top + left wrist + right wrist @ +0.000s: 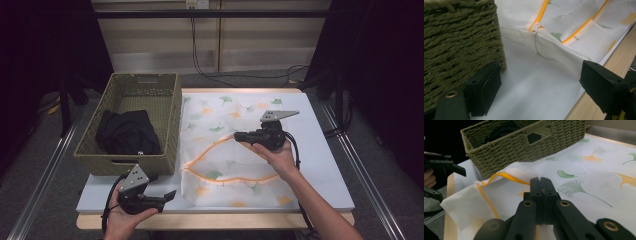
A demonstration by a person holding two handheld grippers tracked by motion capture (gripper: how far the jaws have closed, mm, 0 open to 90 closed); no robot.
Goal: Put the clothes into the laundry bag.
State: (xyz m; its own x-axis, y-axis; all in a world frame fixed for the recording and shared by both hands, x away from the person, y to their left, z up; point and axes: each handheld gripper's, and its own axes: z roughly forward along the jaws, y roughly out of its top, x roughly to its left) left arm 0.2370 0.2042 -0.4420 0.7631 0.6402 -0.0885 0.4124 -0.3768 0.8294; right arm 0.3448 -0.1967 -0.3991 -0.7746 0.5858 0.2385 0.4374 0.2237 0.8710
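My right claw [541, 185] pinched the laundry bag [235, 150] by its zipper edge. My left claw [167, 196], jaws wide, waited at the tabletop's near edge beside the basket [172, 107]. I judged I should lift that edge gently to keep the mouth open.

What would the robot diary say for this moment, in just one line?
right gripper: shut on laundry bag edge, lifting it | left gripper: open, near table corner | black garment: in basket

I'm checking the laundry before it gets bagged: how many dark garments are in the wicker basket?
1: a black garment lies bunched in the near half of the green wicker basket, left of the leaf-print mesh bag. More could lie beneath it.
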